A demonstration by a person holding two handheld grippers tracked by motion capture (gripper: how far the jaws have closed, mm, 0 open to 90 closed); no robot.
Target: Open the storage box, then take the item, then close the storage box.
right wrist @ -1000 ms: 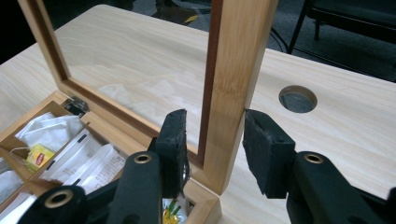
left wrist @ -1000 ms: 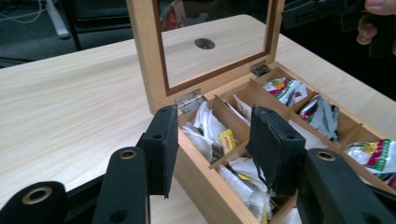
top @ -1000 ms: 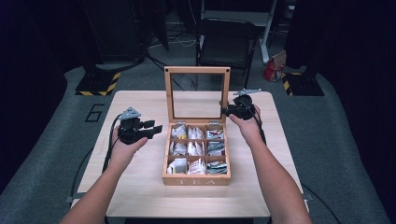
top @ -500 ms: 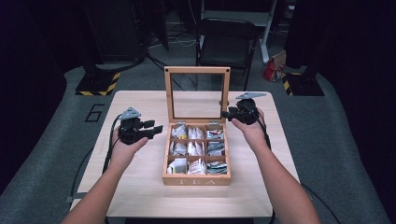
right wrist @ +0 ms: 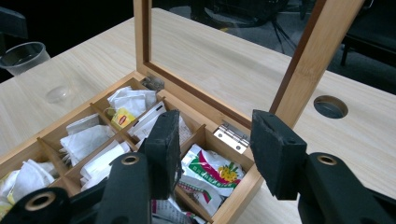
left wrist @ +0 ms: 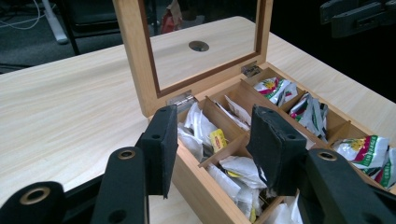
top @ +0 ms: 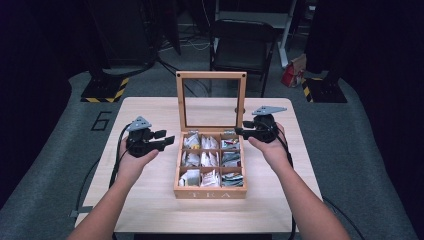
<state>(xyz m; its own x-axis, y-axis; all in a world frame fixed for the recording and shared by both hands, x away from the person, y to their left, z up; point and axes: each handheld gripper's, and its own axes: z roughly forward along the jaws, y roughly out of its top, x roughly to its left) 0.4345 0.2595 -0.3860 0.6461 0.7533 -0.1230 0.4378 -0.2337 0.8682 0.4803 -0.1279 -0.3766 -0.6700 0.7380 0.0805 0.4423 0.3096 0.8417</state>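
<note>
A wooden tea box (top: 210,192) stands in the middle of the table with its glass lid (top: 211,76) upright. Its compartments hold several tea bags (top: 209,160). My left gripper (top: 167,140) hovers just left of the box, open, with nothing between its pads; beyond its jaws lie the box (left wrist: 201,182) and lid frame (left wrist: 135,60). My right gripper (top: 239,131) hangs at the box's back right corner beside the lid's right post (right wrist: 317,51). Its jaws have just been opening and nothing is between them (right wrist: 215,135).
A clear plastic cup (right wrist: 23,56) stands on the table beyond the box's far side in the right gripper view. A round hole (right wrist: 330,106) is cut in the tabletop behind the lid. A black chair (top: 242,45) stands beyond the table.
My right gripper has drawn back from the lid's right post toward the near side, and its jaws stand wider. The lid stays upright. The left gripper has kept still.
</note>
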